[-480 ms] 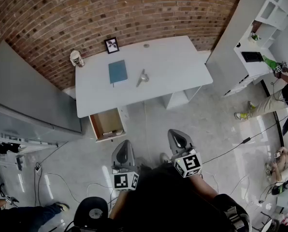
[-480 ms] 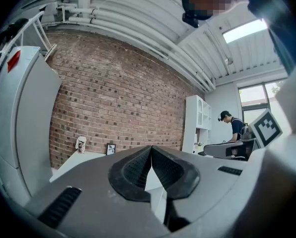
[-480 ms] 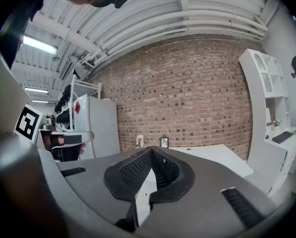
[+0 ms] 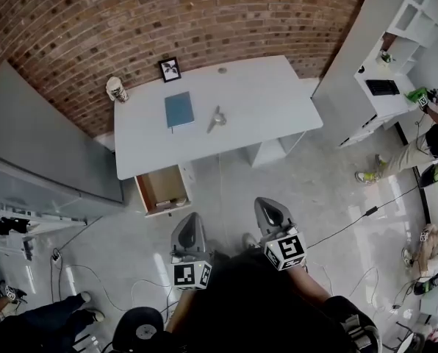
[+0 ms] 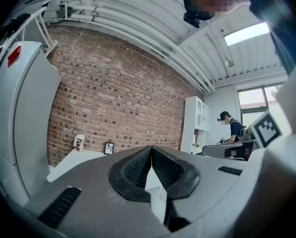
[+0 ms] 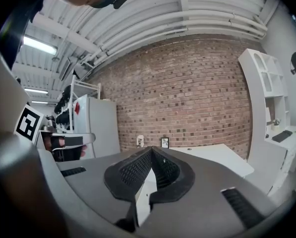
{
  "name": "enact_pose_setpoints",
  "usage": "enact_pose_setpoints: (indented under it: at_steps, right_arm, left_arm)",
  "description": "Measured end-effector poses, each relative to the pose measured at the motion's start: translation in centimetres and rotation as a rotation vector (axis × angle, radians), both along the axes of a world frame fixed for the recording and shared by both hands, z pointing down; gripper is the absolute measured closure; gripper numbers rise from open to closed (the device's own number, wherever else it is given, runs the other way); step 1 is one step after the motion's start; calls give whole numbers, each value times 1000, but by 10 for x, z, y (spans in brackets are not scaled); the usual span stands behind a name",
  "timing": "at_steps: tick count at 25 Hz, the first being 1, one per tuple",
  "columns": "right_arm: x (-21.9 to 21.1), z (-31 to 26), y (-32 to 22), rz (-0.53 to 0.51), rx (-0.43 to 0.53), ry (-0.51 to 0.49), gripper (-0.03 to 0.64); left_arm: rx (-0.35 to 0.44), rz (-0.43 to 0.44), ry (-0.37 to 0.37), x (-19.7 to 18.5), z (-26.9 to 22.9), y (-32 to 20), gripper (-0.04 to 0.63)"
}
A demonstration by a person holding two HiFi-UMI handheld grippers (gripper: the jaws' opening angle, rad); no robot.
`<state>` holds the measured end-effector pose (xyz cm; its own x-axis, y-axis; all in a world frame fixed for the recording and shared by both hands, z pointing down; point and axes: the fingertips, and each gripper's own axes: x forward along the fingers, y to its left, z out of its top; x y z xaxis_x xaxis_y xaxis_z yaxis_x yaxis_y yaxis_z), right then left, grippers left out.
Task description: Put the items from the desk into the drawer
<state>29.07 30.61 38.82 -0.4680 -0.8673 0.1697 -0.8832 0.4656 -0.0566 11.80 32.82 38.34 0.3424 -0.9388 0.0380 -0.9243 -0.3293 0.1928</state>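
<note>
Head view alone shows the blue notebook (image 4: pixel 178 109) flat on the surface (image 4: pixel 270 101), long axis running brick wall (image 4: pixel 131 20) to front edge, open drawer (image 4: pixel 162 190) below its near end; left gripper (image 5: pixel 151 153) and right gripper (image 6: pixel 151 153) fingers are clenched, empty.

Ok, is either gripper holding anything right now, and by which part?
Nothing is held. The left gripper and the right gripper both have their fingers shut together, empty, away from the desk.

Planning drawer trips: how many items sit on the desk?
4: cup at back left corner, picture frame at the back, blue book left of centre, small metal item centre.
</note>
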Motion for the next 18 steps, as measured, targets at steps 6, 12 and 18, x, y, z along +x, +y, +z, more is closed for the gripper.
enact_pose_setpoints:
  at_steps: [6,12,18]
  right_arm:
    - [-10,4,-3,-24,-18,-14,527]
    - [-25,10,-6,-32,-32,11,476]
    - [-49,16,-11,-28,-37,23,469]
  left_arm:
    - [0,-3,1,-7,1,1,591]
    - [1,-4,10,-20,5,0,591]
    - [-5,5,14,-46,9,-3,591]
